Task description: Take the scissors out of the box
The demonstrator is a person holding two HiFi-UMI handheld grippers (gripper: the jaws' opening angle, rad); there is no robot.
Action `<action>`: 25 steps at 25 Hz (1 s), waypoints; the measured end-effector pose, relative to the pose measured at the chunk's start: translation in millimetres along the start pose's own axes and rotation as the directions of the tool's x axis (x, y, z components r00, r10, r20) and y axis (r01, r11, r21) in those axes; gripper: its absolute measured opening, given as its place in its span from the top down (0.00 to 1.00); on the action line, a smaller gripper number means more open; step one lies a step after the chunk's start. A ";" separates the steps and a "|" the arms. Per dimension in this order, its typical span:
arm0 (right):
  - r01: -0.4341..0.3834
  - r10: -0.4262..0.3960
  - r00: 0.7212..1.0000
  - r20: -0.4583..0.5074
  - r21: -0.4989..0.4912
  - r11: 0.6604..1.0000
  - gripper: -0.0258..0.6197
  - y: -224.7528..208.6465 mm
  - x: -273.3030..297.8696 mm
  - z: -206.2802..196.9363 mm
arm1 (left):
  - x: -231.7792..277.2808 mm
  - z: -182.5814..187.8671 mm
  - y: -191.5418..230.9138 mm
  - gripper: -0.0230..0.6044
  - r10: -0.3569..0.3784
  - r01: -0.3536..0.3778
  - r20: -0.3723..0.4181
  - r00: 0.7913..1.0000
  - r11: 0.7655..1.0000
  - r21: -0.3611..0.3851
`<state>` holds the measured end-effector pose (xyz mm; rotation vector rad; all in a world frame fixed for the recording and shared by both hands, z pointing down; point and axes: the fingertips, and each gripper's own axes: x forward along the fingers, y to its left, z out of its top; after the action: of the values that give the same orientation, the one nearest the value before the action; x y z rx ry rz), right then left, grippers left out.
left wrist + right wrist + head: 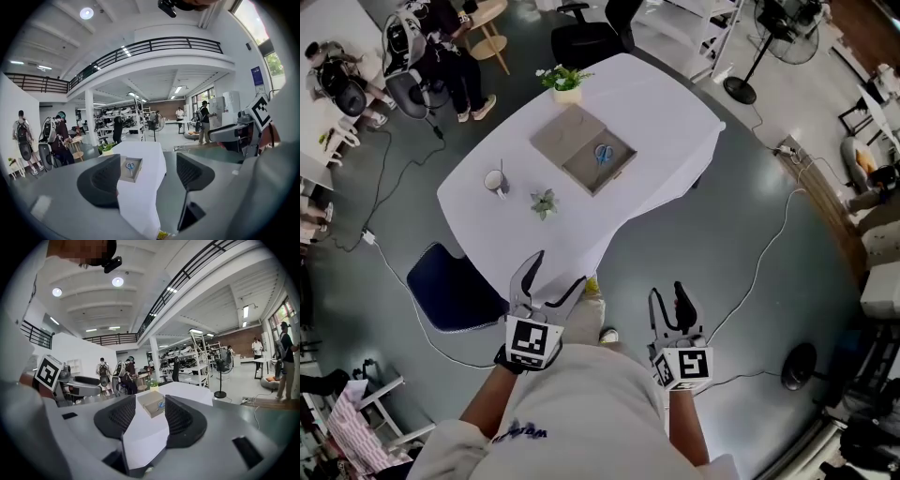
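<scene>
Tan box (584, 171) well ahead, holding left gripper (560, 267) and right gripper (667, 291) open, empty, needing to step closer for the scissors (603, 153) inside.

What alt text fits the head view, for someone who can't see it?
From above, a person holds the left gripper and right gripper, both open and empty, short of a white table. On it, blue-handled scissors lie in an open box, with a cup, a potted plant and a small plant.

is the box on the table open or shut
Open: the box has its lid flipped back flat, and the scissors show inside.
</scene>
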<state>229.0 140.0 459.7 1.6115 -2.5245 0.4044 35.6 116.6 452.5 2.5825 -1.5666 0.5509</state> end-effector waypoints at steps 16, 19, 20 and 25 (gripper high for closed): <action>-0.094 0.081 0.978 -0.194 -0.057 0.994 0.69 21.0 237.1 22.6 | 147.9 -14.8 113.6 0.39 -0.074 0.073 -0.020 0.997 0.996 -0.048; -0.092 0.075 0.971 -0.228 -0.065 0.994 0.70 11.3 264.2 16.7 | 171.8 -24.9 120.8 0.39 -0.092 0.090 -0.044 0.995 0.995 -0.052; -0.096 0.079 0.967 -0.241 -0.058 0.994 0.71 7.2 270.8 12.0 | 177.2 -28.2 121.6 0.39 -0.093 0.090 -0.053 0.994 0.994 -0.066; -0.096 0.127 0.947 -0.295 0.118 0.988 0.75 -27.3 309.7 -29.8 | 211.4 -54.8 114.9 0.41 -0.095 0.083 -0.140 0.986 0.993 -0.087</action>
<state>120.4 -132.3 567.5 1.3201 -2.3994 0.7432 8.9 -103.5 561.0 2.4777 -1.3921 0.6355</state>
